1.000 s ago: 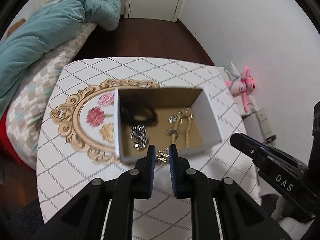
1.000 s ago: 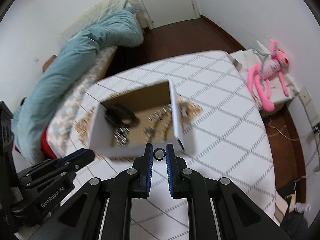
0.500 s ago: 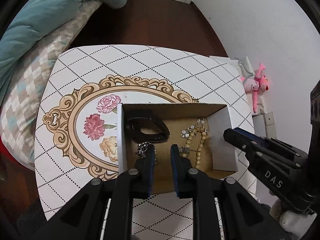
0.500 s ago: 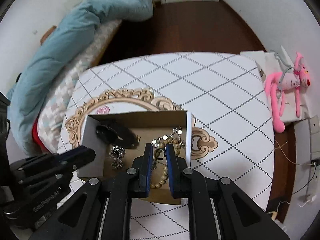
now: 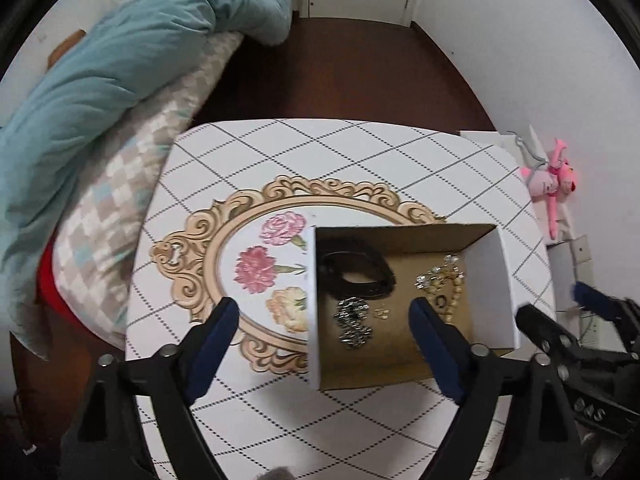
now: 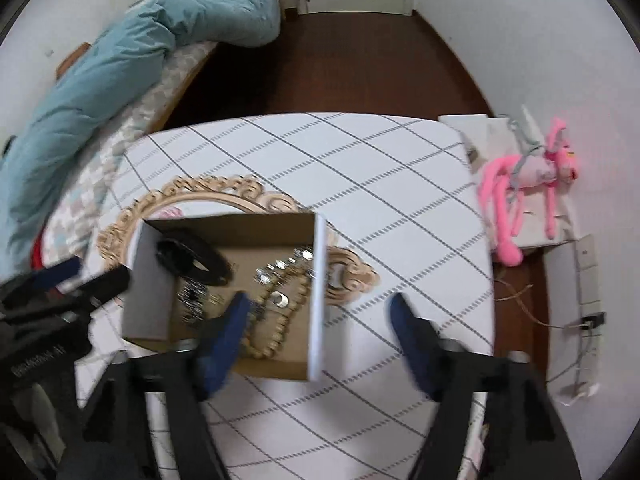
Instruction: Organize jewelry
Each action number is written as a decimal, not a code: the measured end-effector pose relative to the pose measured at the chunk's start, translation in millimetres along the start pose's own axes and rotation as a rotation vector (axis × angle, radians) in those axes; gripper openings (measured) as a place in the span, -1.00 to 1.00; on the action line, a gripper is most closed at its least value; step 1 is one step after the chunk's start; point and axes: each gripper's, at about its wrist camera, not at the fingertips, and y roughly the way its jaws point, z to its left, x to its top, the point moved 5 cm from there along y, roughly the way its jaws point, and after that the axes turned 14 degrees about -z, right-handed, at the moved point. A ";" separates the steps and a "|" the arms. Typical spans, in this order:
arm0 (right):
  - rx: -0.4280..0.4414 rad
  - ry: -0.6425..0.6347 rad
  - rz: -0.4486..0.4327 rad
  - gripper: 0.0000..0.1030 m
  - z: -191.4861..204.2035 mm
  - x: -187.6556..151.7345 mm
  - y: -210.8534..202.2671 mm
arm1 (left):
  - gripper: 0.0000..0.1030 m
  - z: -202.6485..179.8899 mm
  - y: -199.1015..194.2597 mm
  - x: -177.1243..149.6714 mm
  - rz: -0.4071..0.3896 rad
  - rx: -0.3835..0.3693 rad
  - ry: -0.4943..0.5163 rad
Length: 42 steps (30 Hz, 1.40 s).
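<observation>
At lower centre of both views, the left gripper [image 5: 324,320] and right gripper [image 6: 318,316] gape wide, holding nothing, above the box [image 5: 490,280] on the counter [image 5: 360,152]. Inside lie a black band [image 5: 356,268], silver clips [image 5: 352,320], beads [image 6: 280,328] and a ring [image 5: 441,302].

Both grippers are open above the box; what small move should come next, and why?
Probably lift both away from the cardboard box. The left gripper and right gripper stand wide open, holding nothing, and the small ring already lies inside on the beaded necklace. No loose jewelry shows on the table.
</observation>
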 end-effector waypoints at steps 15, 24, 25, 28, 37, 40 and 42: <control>-0.071 -0.020 -0.023 1.00 -1.6 -30.4 -11.4 | 1.00 5.0 -3.1 -33.6 -0.009 0.064 0.034; -0.076 0.026 -0.067 1.00 -6.3 -29.5 -38.4 | 1.00 7.4 -35.3 -32.4 -0.057 0.063 -0.002; -0.076 0.030 -0.074 1.00 -6.4 -29.1 -42.8 | 1.00 7.6 -41.3 -32.2 -0.065 0.059 -0.005; -0.081 0.043 -0.107 1.00 -7.7 -27.7 -63.9 | 1.00 7.3 -59.8 -32.2 -0.089 0.049 -0.011; -0.097 0.029 -0.250 1.00 2.8 -24.4 -156.4 | 0.99 4.4 -152.6 -25.3 -0.243 0.031 0.004; -0.095 0.024 -0.301 1.00 8.1 -26.1 -191.8 | 1.00 5.9 -180.6 -24.0 -0.284 0.030 0.002; -0.097 0.025 -0.336 1.00 10.7 -26.6 -216.2 | 1.00 6.8 -194.8 -23.8 -0.299 0.033 -0.003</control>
